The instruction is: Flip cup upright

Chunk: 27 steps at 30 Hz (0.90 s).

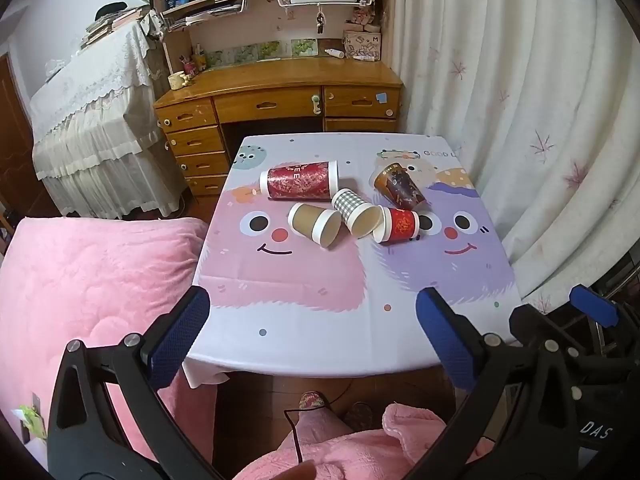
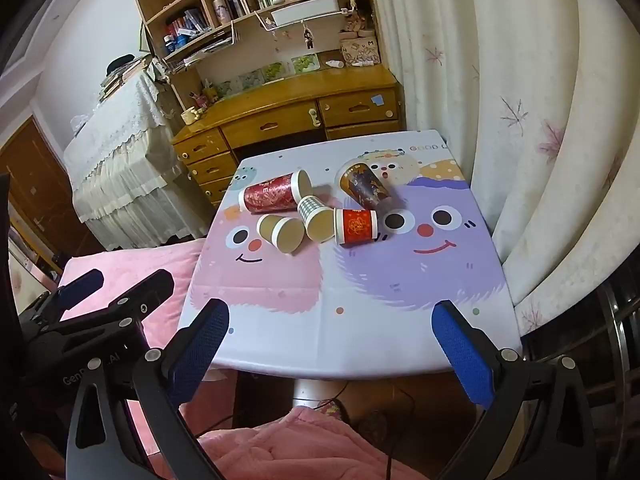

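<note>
Several paper cups lie on their sides in the middle of the small table [image 1: 304,340]: a tall red cup [image 1: 300,180], a plain brown cup [image 1: 314,224], a grey checked cup [image 1: 356,212], a short red cup [image 1: 400,225] and a dark brown printed cup [image 1: 400,186]. They also show in the right wrist view: tall red [image 2: 272,194], plain brown [image 2: 280,232], checked [image 2: 316,216], short red [image 2: 356,226], dark brown [image 2: 366,184]. My left gripper [image 1: 312,336] and right gripper [image 2: 330,344] are both open and empty, held at the table's near edge, well short of the cups.
The table has a cartoon-face cloth and stands against a white curtain [image 1: 520,120] on the right. A pink bed [image 1: 80,300] lies to the left. A wooden desk [image 1: 280,92] with shelves stands behind. The person's pink-clad legs [image 1: 340,452] are below.
</note>
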Available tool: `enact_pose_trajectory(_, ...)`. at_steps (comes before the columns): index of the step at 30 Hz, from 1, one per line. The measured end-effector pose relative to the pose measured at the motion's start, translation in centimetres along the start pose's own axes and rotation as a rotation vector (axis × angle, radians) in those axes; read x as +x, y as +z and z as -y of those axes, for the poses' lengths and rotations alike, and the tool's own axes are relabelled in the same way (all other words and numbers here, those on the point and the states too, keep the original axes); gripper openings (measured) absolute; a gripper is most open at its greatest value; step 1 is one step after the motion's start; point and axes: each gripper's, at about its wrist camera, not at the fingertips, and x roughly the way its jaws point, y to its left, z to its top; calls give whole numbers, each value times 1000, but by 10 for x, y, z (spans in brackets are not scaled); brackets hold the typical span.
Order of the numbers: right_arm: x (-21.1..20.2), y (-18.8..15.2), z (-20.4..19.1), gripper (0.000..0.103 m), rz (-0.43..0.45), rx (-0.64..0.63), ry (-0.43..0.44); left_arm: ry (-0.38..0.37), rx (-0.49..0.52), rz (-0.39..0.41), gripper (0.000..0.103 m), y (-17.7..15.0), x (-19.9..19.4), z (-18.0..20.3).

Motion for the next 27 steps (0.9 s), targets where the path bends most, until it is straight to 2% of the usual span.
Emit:
enact_pose_trajectory(14,7,0,-8,103,4,4,0,-4,3,-2,102,3,1,3)
enact_pose_trajectory(21,10,3,-1,103,-18,1,16,-5,6,-3,102,3,2,2)
enact_pose_trajectory(27,17,0,-11,103,-35,2,20,-11,1,-12,102,2,8,-7)
